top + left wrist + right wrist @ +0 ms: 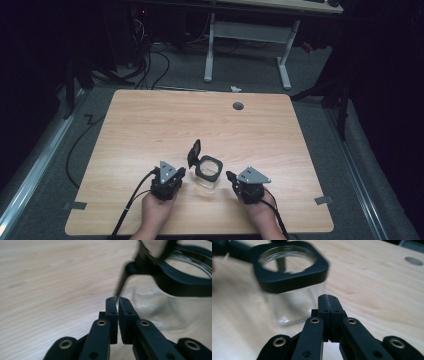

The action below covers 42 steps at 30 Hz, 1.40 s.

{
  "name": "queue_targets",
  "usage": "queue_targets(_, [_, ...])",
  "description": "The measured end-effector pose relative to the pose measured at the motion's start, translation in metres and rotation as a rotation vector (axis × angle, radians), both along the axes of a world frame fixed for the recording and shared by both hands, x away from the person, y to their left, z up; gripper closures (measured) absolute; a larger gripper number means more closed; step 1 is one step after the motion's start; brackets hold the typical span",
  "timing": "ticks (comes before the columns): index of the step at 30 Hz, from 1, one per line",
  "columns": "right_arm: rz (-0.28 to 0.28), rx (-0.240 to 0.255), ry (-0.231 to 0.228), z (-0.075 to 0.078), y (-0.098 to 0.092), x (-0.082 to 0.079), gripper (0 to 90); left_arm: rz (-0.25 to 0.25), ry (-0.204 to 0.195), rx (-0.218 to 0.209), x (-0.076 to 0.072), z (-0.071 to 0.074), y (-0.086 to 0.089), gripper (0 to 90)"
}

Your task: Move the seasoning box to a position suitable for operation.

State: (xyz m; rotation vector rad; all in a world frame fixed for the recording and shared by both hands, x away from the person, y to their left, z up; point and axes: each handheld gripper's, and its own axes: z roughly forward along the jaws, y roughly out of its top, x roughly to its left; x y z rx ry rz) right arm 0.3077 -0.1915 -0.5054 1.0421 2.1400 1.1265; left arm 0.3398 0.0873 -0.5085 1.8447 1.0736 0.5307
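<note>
From the high view, the clear jar (208,172) stands upright on the wooden table (150,120), near the front edge and between your two hands. Its black square collar frames an open mouth, and the hinged black lid (194,153) stands tipped up at the jar's left rear. Your left gripper (179,173) sits just left of the jar, your right gripper (231,176) just right of it; both are close, and I cannot tell from here whether either touches it.

In the left gripper view, the left gripper (117,298) has its jaws drawn almost together with only a hairline gap between them, and nothing is caught there. The lid's (150,252) thin edge hangs just above and beyond the tips, blurred, and the jar's (160,307) clear wall stands to the right.

In the right gripper view, the right gripper (327,297) is closed tight, pad against pad, holding nothing. The jar (292,302) sits just ahead and to the left, its collar at tip height.

Expect the jar to be rigid, smooth-walled and slick; if it is glass it will be weighty and will not forgive a tip. The clear wall offers poor purchase, so I would take it by the black collar, a jaw on each flat side. The lid probably swings freely, so steady the body before pushing it.
</note>
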Motion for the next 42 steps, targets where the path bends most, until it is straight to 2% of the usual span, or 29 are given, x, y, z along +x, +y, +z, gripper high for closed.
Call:
queue_targets(2, [-0.001, -0.008, 0.006, -0.003, 0.004, -0.002, 90.0, 0.016, -0.014, -0.030, 0.008, 0.010, 0.004, 90.0])
queue_targets(3, [0.000, -0.011, 0.004, -0.004, 0.006, -0.002, 90.0, 0.016, -0.033, -0.031, 0.011, 0.016, 0.004, 90.0])
queue_targets(4, [-0.002, -0.010, 0.008, -0.006, 0.008, -0.001, 90.0, 0.016, -0.033, -0.031, 0.011, 0.016, 0.004, 90.0])
queue_targets(5, [-0.003, -0.004, 0.010, -0.008, 0.009, -0.001, 90.0, 0.008, -0.038, -0.063, 0.016, 0.026, 0.002, 90.0])
queue_targets(6, [0.000, -0.005, 0.010, -0.009, 0.010, -0.001, 90.0, 0.004, -0.039, -0.079, 0.018, 0.031, 0.001, 90.0])
queue_targets(7, [0.002, -0.001, 0.009, -0.009, 0.011, -0.001, 90.0, 0.004, -0.039, -0.079, 0.018, 0.031, 0.001, 90.0])
queue_targets(9, [0.003, -0.002, 0.004, -0.009, 0.012, -0.002, 90.0, -0.008, -0.054, -0.098, 0.021, 0.043, -0.002, 90.0])
queue_targets(14, [0.005, 0.008, -0.006, -0.009, 0.012, -0.003, 90.0, -0.041, -0.071, -0.111, 0.017, 0.052, -0.010, 90.0])
queue_targets(22, [-0.001, 0.010, -0.011, -0.008, 0.012, -0.004, 90.0, -0.084, -0.077, -0.112, 0.005, 0.051, -0.022, 90.0])
queue_targets(29, [0.004, 0.010, -0.013, -0.008, 0.013, -0.005, 90.0, -0.113, -0.069, -0.103, 0.002, 0.047, -0.033, 90.0])
queue_targets(34, [0.008, 0.010, -0.007, -0.009, 0.014, -0.006, 90.0, -0.145, -0.050, -0.074, -0.001, 0.039, -0.043, 90.0])
queue_targets(36, [0.011, 0.011, -0.009, -0.009, 0.014, -0.006, 90.0, -0.153, -0.049, -0.054, -0.003, 0.035, -0.047, 90.0])
queue_targets(37, [0.010, 0.008, -0.012, -0.009, 0.015, -0.006, 90.0, -0.163, -0.054, -0.058, -0.004, 0.033, -0.049, 90.0])
queue_targets(42, [0.011, 0.009, -0.009, -0.009, 0.015, -0.007, 90.0, -0.149, -0.065, -0.054, -0.006, 0.034, -0.050, 90.0])
